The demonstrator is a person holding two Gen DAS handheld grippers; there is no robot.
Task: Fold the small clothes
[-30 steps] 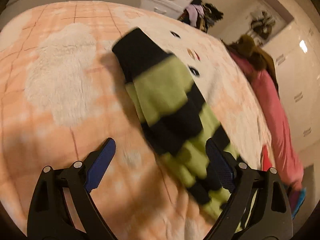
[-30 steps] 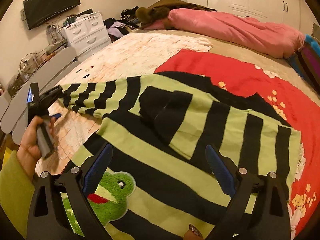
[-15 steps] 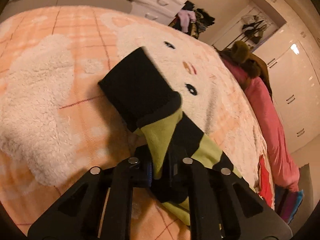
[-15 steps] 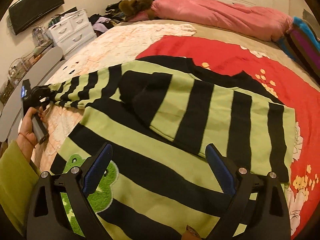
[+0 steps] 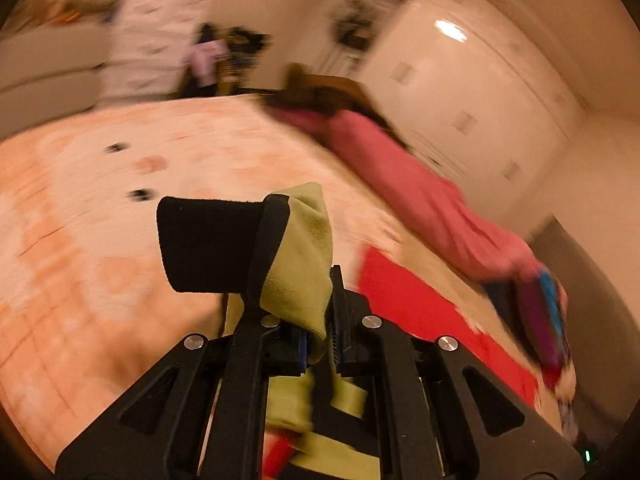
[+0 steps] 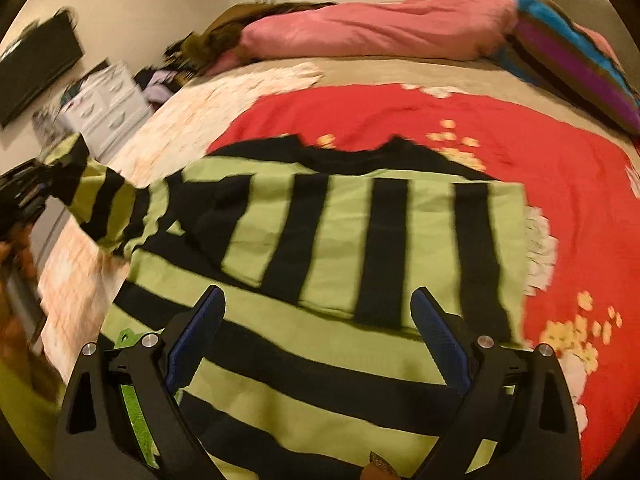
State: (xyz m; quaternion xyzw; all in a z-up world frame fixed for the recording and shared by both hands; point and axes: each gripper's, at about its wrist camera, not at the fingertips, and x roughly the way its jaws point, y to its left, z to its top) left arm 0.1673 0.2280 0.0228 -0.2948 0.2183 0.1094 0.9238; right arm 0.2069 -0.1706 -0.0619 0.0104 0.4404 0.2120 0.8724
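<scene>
A green and black striped sweater (image 6: 320, 248) lies flat on the bed, with one sleeve folded across its body. My left gripper (image 5: 320, 344) is shut on the other sleeve (image 5: 288, 264) just behind its black cuff (image 5: 208, 244) and holds it up off the bed. In the right wrist view that raised sleeve (image 6: 100, 200) stretches to the left gripper (image 6: 20, 196) at the far left. My right gripper (image 6: 316, 344) is open and empty above the sweater's lower body.
The bed has a peach cartoon blanket (image 5: 100, 200) and a red flowered blanket (image 6: 520, 160). A pink duvet (image 6: 360, 28) and a striped pillow (image 6: 572, 64) lie at the head. White drawers (image 6: 108, 100) stand beyond the bed's left side.
My left gripper closed on the sleeve near the cuff and has lifted it off the bed. The right gripper stayed open over the sweater's body, shifting a little.
</scene>
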